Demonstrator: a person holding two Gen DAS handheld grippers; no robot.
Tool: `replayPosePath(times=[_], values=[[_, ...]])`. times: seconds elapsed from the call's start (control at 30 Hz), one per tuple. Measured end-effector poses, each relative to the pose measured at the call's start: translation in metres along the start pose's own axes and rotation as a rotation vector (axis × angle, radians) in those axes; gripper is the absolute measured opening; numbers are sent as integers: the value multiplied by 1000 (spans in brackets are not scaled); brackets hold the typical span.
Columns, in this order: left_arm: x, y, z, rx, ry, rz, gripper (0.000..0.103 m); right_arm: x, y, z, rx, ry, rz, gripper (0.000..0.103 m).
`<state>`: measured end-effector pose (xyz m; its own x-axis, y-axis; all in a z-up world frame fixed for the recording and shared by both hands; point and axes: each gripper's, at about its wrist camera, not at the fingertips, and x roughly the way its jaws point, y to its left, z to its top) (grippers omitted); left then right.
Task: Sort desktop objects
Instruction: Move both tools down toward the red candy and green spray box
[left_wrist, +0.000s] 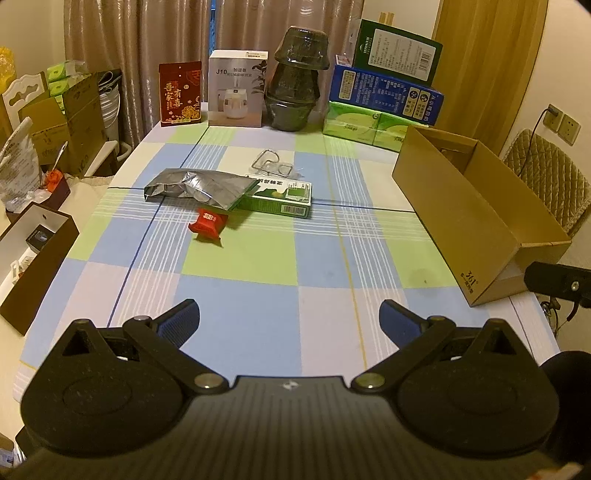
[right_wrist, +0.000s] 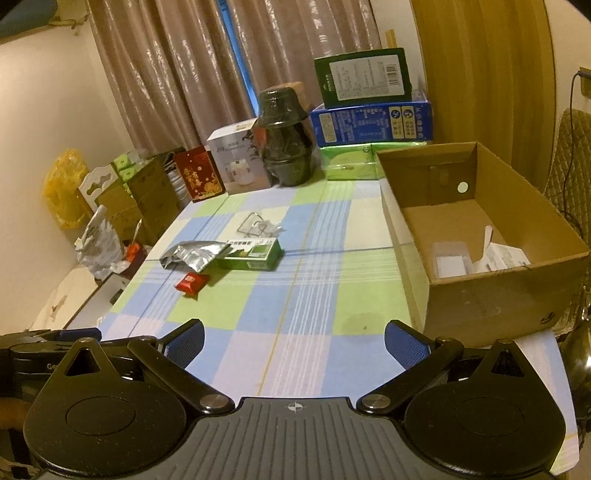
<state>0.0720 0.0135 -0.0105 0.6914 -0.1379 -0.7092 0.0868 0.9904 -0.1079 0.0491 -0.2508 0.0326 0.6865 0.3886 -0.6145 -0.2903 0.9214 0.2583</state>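
On the checked tablecloth (left_wrist: 258, 258) lie a silver foil pouch (left_wrist: 195, 188), a green flat box (left_wrist: 280, 199), a small red packet (left_wrist: 207, 225) and a clear plastic piece (left_wrist: 271, 166). They also show in the right wrist view: pouch (right_wrist: 194, 254), green box (right_wrist: 253, 254), red packet (right_wrist: 191, 283), clear piece (right_wrist: 258, 226). My left gripper (left_wrist: 290, 321) is open and empty over the table's near edge. My right gripper (right_wrist: 293, 343) is open and empty, also near the front. An open cardboard box (right_wrist: 480, 295) stands at the right, with white items inside.
Along the back stand a red card box (left_wrist: 181, 94), a white humidifier box (left_wrist: 236, 88), stacked dark bowls (left_wrist: 295, 77) and stacked green and blue cartons (left_wrist: 384, 88). An open box (left_wrist: 33, 258) sits at the left off the table. A chair (left_wrist: 546, 177) is behind the cardboard box.
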Motion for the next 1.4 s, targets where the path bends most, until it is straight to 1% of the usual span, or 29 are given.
replayPosePath(times=[0.4, 0.77, 1.0, 1.07, 1.23, 1.4], values=[[-1, 3, -3, -7, 3, -1, 102, 16, 16, -6, -34, 54, 31, 101], [2, 5, -3, -8, 5, -3, 102, 28, 22, -9, -65, 86, 32, 101], [7, 12, 7, 7, -2, 1, 102, 41, 26, -7, -107, 104, 32, 101], [9, 16, 12, 20, -8, 9, 102, 46, 28, -3, -134, 106, 36, 101], [16, 30, 27, 64, -26, 42, 102, 66, 36, 12, -261, 103, 49, 101], [36, 50, 39, 115, -10, 68, 102, 96, 41, 25, -407, 111, 58, 101]])
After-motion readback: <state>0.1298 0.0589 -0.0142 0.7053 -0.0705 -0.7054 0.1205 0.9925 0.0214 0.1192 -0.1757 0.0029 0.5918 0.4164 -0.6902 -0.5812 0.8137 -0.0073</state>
